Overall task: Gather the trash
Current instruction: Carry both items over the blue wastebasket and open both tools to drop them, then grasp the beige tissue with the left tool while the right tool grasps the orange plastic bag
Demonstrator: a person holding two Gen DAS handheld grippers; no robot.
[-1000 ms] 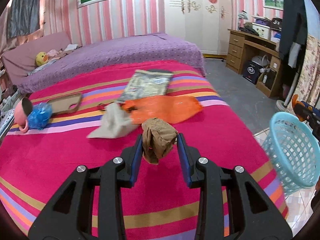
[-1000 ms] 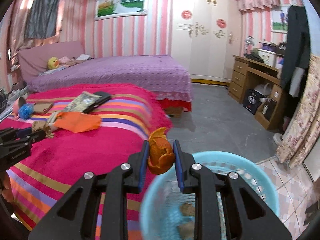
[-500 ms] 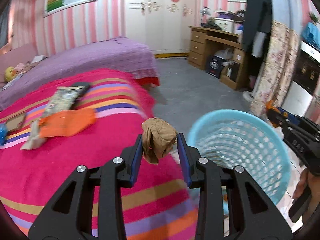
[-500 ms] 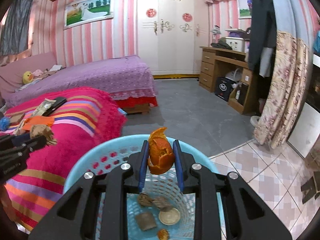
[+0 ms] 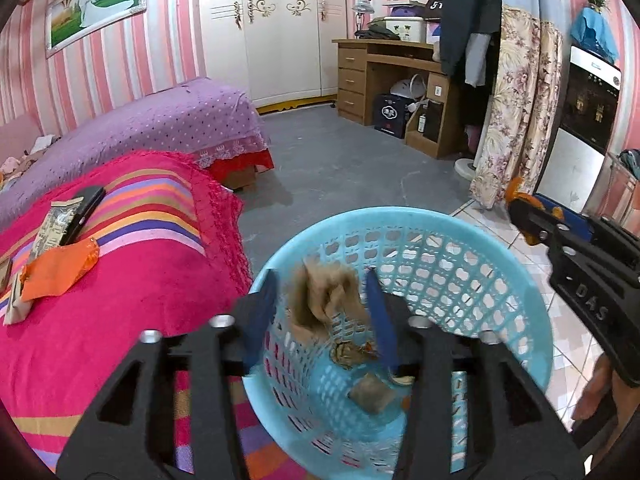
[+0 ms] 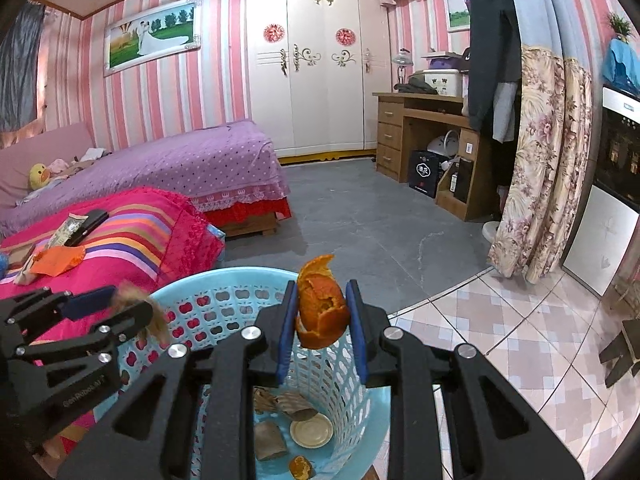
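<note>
Left gripper (image 5: 320, 312) had just opened over the basket (image 5: 520, 272), freeing brown paper (image 5: 324, 300); right gripper (image 6: 322, 312), at 2 o'clock, pinched orange peel (image 6: 322, 308) for dropping.

The bedroom had pink-and-white striped walls (image 6: 168, 92), a grey floor (image 6: 360, 220) meeting pink patterned tiles (image 6: 520, 340), a white wardrobe (image 6: 316, 68), a wooden desk (image 6: 424, 128), a purple-covered bed (image 6: 192, 164), a floral curtain (image 6: 548, 160) and a framed landscape picture (image 6: 152, 38).
</note>
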